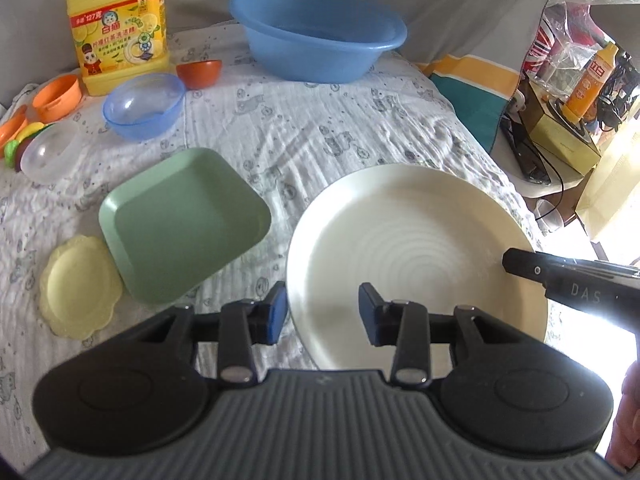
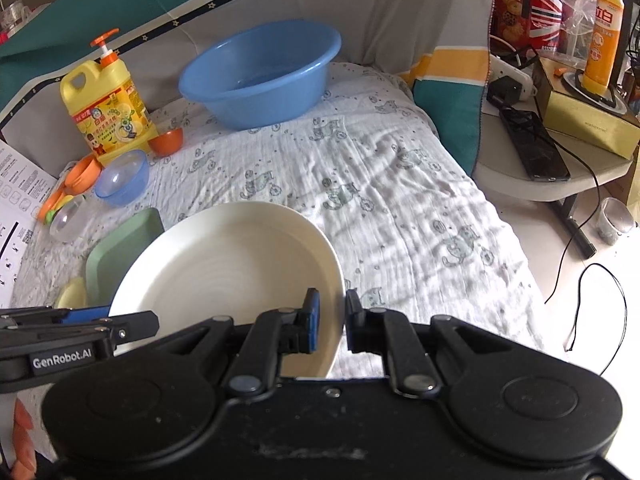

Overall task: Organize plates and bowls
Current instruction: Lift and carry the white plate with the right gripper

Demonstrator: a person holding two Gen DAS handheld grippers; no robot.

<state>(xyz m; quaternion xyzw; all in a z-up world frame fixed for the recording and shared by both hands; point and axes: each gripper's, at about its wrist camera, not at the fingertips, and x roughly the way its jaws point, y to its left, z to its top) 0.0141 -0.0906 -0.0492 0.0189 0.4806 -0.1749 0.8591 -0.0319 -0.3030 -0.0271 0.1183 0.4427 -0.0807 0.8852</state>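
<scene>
Fingertips of right gripper point(image 2: 331, 318) clamped on white plate point(image 2: 224, 264) rim; left gripper point(image 1: 323, 312) slack, astride near rim, gripping nothing. Plate lifted right of green square dish point(image 1: 180, 224); probably stiff, slick, breakable; best held at rim
</scene>
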